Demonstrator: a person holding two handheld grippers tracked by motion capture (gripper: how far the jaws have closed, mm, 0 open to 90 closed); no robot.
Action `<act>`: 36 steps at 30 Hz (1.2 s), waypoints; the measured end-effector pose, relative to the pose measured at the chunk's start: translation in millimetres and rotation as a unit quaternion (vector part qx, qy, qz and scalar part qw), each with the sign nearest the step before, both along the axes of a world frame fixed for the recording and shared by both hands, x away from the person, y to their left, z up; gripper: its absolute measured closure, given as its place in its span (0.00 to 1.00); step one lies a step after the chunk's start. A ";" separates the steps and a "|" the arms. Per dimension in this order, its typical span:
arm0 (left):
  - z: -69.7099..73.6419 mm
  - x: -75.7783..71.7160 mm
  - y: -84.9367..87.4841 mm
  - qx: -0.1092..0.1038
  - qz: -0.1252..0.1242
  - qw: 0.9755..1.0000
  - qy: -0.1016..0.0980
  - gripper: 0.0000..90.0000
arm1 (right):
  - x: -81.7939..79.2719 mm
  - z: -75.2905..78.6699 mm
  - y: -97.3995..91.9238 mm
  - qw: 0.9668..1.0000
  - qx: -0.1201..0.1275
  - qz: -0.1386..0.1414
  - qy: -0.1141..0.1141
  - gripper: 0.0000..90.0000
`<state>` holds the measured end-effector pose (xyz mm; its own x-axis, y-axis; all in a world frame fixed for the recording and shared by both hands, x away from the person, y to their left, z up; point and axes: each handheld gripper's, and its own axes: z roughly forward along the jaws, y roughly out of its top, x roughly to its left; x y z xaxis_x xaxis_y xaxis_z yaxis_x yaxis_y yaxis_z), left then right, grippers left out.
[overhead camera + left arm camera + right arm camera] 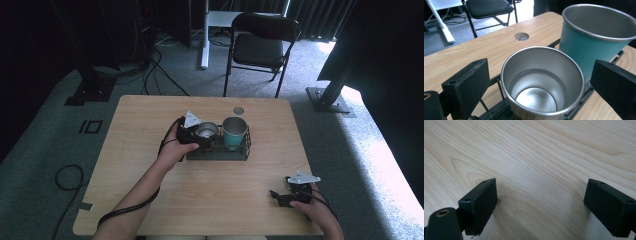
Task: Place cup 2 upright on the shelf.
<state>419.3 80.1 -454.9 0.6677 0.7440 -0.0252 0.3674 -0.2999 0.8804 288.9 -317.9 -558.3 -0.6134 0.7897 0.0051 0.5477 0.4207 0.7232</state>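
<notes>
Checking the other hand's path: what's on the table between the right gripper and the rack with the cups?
Nothing: the high view shows bare table between the right gripper and the rack.

Lighting: dim room, daylight entering from the right and rear; picture quality soft.

High view: the surroundings are near black, while a blown-out patch of light washes the carpet [385, 165] at right; the bench [150, 125] is evenly lit and pale, and the whole frame is low in detail and slightly grainy. Left gripper view: bright glare on the floor behind the chair [489, 8]; the steel cup [541, 82] shows soft reflections inside, with a bright rim highlight; the near fingers [466, 85] are blurred. Right gripper view: wood grain sharp mid-frame, fingers [480, 203] soft, casting faint shadows on the bench.
</notes>
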 end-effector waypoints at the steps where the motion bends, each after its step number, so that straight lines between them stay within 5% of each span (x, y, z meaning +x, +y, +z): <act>1: 1.1 -1.3 1.6 -0.003 0.000 1.000 0.002 0.04 | 0.0 0.0 0.0 1.000 0.000 0.000 0.000 0.12; 21: 9.2 -16.2 34.4 -0.026 0.011 1.000 -0.001 0.04 | 0.0 0.0 0.0 1.000 0.000 0.000 0.000 0.12; 36: 6.3 -25.4 71.1 -0.035 0.049 0.998 0.004 0.04 | 0.0 0.0 0.0 1.000 0.000 0.000 0.000 0.12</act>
